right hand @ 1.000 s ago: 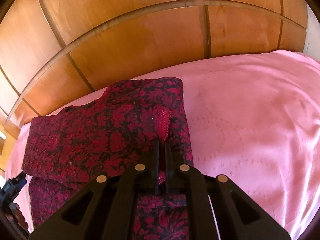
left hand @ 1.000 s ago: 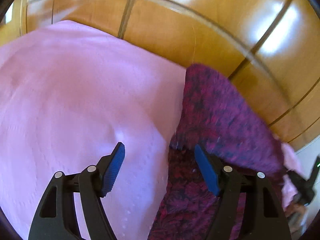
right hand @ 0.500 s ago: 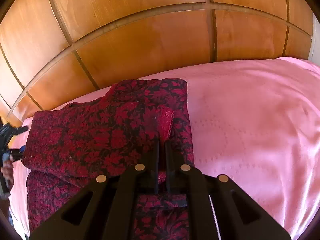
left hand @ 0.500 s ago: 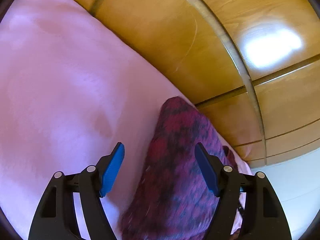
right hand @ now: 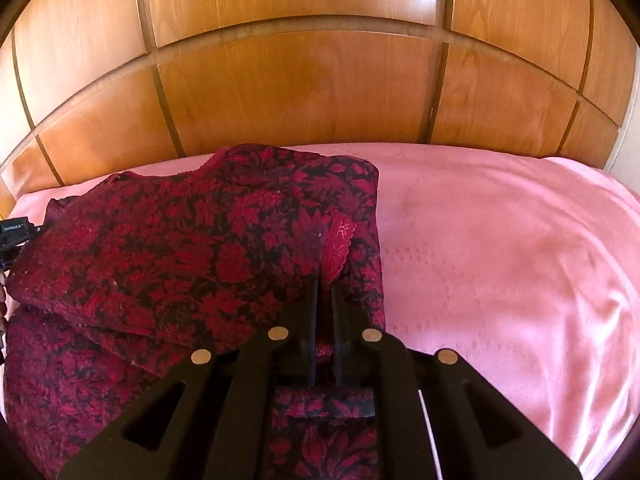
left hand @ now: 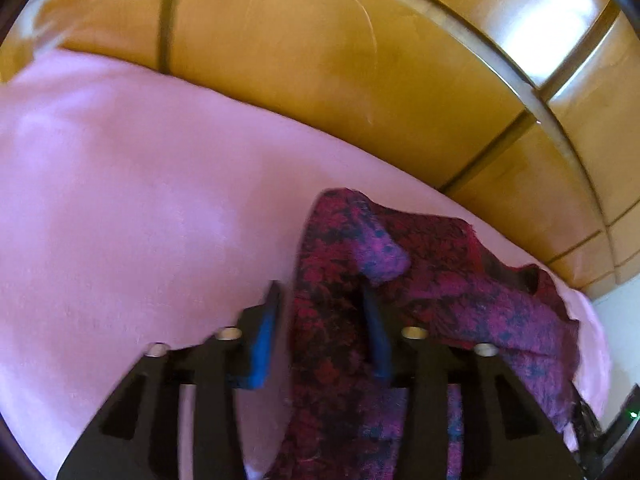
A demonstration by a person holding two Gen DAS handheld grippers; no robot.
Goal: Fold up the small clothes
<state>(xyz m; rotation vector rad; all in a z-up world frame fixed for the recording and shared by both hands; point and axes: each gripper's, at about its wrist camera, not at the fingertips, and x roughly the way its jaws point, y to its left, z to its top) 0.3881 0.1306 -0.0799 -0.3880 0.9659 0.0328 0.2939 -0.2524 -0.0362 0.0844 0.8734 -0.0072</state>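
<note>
A dark red floral garment lies partly folded on a pink bedsheet. My right gripper is shut on its red lace-trimmed edge, holding that flap over the garment's right side. In the left wrist view the same garment lies bunched at the right. My left gripper has narrowed around the garment's left edge; cloth sits between its blue pads, with a gap still visible on the left side.
A wooden panelled headboard rises right behind the bed, also in the left wrist view. Pink sheet spreads left of the garment. The left gripper's black body shows at the right wrist view's left edge.
My left gripper has come down onto the garment's left edge and its jaws have narrowed around the cloth. My right gripper stays shut on the lace edge, barely moved.
</note>
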